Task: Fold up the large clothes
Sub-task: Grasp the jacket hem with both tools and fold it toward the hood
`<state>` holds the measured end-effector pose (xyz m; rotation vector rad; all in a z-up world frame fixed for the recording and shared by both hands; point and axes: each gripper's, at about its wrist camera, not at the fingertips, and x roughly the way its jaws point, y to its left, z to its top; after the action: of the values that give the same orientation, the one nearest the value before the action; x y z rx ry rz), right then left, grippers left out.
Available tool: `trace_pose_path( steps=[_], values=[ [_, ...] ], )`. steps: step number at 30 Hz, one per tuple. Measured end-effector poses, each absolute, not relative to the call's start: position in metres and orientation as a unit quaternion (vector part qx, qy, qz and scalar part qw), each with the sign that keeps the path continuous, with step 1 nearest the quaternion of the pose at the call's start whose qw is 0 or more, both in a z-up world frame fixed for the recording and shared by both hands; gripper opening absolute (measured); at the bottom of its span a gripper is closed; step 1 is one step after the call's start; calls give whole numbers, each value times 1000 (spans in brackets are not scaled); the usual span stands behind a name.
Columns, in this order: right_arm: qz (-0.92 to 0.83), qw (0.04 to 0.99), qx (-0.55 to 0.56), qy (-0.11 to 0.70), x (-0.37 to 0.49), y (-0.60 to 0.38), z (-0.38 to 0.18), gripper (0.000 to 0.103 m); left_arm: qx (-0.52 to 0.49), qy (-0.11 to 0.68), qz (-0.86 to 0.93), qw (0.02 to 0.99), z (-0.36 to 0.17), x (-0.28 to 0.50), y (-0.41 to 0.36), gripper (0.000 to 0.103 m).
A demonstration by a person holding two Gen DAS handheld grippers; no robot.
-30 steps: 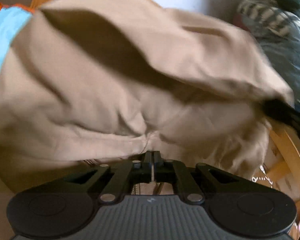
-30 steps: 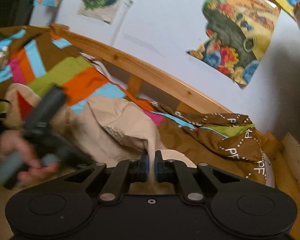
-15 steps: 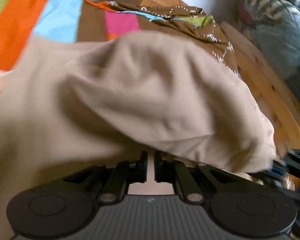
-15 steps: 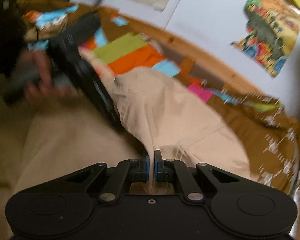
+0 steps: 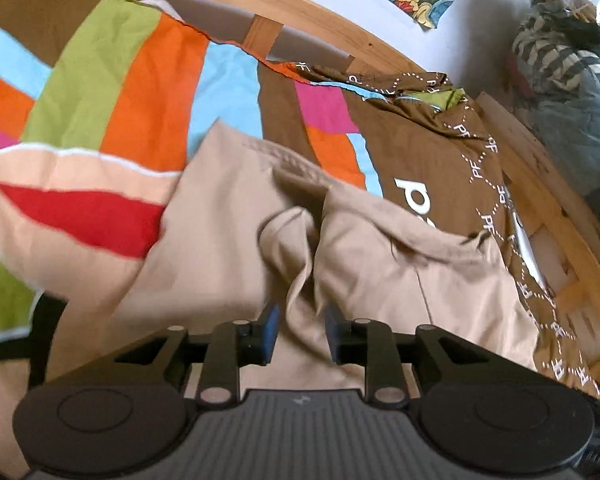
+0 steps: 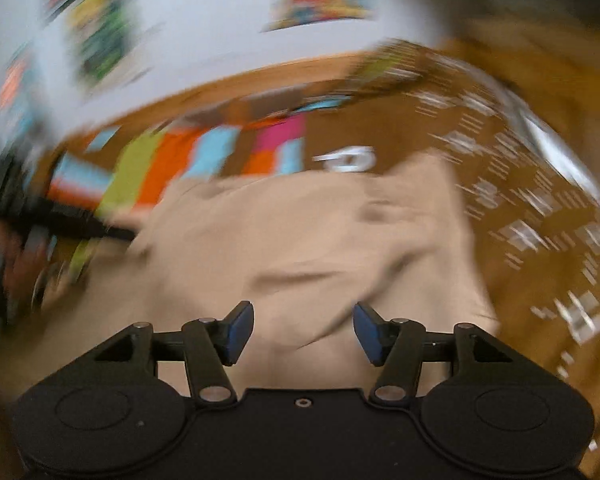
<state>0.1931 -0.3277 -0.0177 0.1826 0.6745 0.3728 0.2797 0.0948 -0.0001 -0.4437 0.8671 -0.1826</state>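
Seemingly mid-fold, the beige garment [image 5: 228, 248] lies bunched on the quilt [image 5: 148, 80], left gripper [image 5: 299, 334] and right gripper [image 6: 303, 334] both spread, holding nothing.

We see a bed with a pale wooden frame [image 5: 300, 12] curving along the wall and down the right side. Over it lies a patchwork bedspread [image 5: 152, 80] in orange, green, blue, pink and brown, its brown border printed with white letters and rumpled at the far corner. On the spread rests a beige garment [image 5: 228, 248], creased and partly doubled over itself.
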Motion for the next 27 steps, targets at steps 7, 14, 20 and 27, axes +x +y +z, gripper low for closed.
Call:
trace_pose_path(
  steps=[7,14,20,27],
  values=[
    [119,892,267,345,278,-389,-31,46,-243,445,-45,860,-20,338,83,20],
    [109,900,216,361,339,-369,-37,6,-193,443,-40,875,-21,348,74,0],
    [133,951,52,274,339,-322,-19,4,-167,412,-11,896,-9,335,88,0],
    [90,943,18,319,326,-326,-45,25,-145,428,-16,892,-13,331,91,3]
  ],
)
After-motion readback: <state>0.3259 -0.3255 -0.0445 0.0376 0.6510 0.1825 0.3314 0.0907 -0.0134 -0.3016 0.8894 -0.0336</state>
